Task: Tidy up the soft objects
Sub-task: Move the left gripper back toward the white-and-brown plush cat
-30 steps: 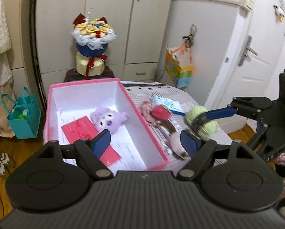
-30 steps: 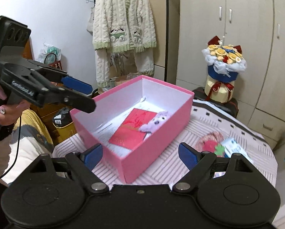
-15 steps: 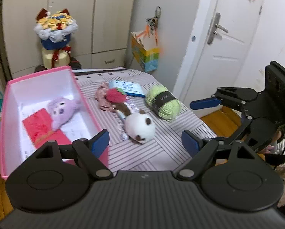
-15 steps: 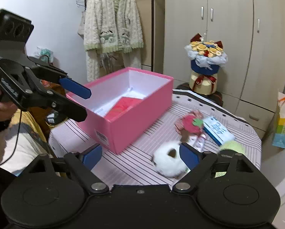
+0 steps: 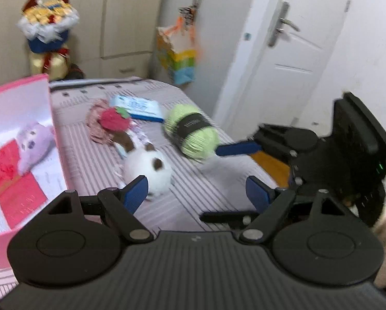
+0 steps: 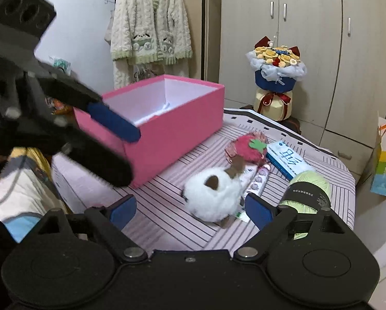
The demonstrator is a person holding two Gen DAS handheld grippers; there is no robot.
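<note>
Pink box [image 5: 19, 95], left-wrist view: purple plush [image 5: 35, 142] already inside; left gripper [image 5: 195, 193] jaws spread, empty. Right-wrist view: right gripper [image 6: 190, 209] jaws spread, empty; white plush [image 6: 211, 196], strawberry plush [image 6: 247, 147] and green yarn [image 6: 309, 191] remained on the striped worktop [image 6: 167, 214].

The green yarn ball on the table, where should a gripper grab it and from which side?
Probably across the black paper band around the middle of the green yarn ball, coming from above. The skein lies on its side on the striped table, its soft rounded ends bulging; the band marks the firmer waist.
</note>
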